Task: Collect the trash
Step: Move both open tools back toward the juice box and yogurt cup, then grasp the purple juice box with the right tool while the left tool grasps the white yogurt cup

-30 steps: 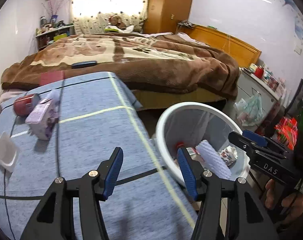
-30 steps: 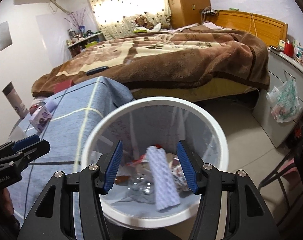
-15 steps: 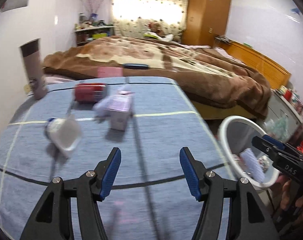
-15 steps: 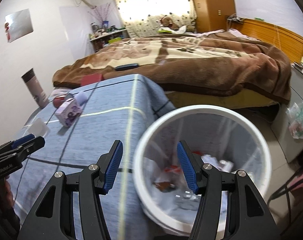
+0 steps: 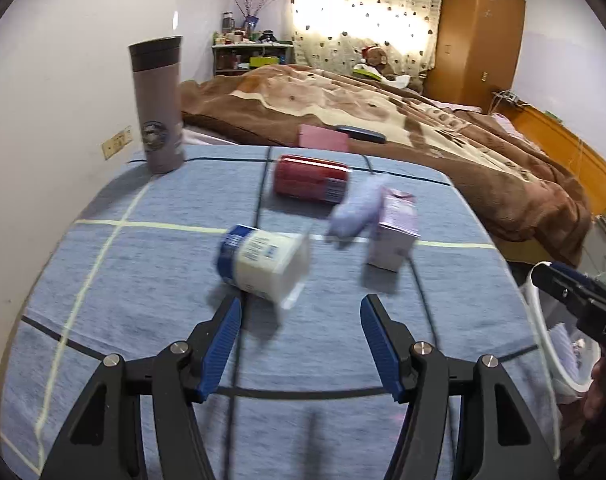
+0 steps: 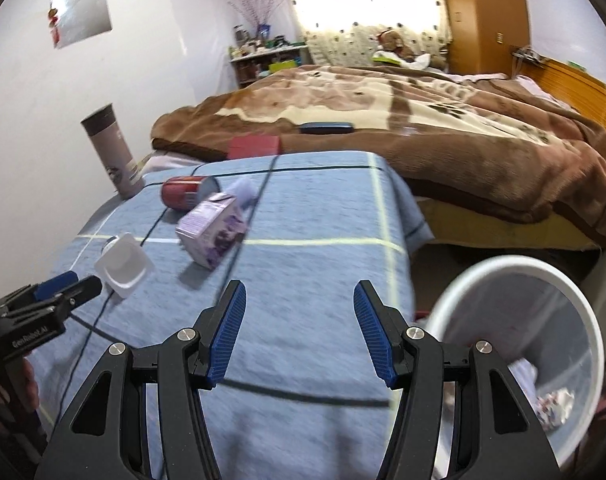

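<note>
On the blue cloth table (image 5: 151, 288) lie a white and blue yogurt cup (image 5: 263, 262) on its side, a red can (image 5: 311, 179) on its side, a purple carton (image 5: 395, 234) and a pale purple wrapper (image 5: 357, 210). My left gripper (image 5: 301, 344) is open and empty, just short of the cup. My right gripper (image 6: 299, 336) is open and empty over the table's right part, the carton (image 6: 213, 232) ahead. The white trash bin (image 6: 575, 304) stands right of the table and holds trash.
A tall grey thermos (image 5: 157, 106) stands at the table's far left corner. A bed with a brown blanket (image 5: 423, 128) lies behind the table, with a pink box (image 5: 323, 138) and a dark phone (image 5: 361, 133) on it. A wooden wardrobe (image 5: 475, 32) stands at the back.
Both grippers swung left, away from the bin and toward the table's trash. The yogurt cup, can and carton are now closer and more central in the left wrist view.
</note>
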Tool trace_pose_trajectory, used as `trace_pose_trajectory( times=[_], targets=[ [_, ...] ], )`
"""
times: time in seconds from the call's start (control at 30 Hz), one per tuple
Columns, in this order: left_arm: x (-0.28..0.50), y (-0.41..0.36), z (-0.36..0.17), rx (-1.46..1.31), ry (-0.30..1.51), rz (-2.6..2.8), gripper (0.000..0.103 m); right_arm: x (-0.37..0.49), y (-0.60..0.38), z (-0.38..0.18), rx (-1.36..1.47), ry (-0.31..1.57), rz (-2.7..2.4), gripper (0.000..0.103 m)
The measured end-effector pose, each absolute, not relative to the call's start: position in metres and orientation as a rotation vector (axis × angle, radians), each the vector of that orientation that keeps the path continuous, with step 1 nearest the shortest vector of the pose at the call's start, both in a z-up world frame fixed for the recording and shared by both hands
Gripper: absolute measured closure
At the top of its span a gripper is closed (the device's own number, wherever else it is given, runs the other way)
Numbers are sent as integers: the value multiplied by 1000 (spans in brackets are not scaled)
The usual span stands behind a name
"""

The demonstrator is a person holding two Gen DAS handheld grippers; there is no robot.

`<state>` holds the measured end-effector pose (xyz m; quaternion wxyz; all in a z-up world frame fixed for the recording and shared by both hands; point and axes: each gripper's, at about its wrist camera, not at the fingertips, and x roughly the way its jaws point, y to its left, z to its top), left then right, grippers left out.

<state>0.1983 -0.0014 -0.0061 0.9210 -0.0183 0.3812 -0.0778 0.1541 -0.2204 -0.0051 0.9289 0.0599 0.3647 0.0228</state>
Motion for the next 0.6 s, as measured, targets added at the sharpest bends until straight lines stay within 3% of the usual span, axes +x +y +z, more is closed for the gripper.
trace_pose_trajectory(
  times=[0.6],
  targets=[
    [239,38,-36,-29,863,-137,38,236,-152,-28,169,839,113,45]
  ],
)
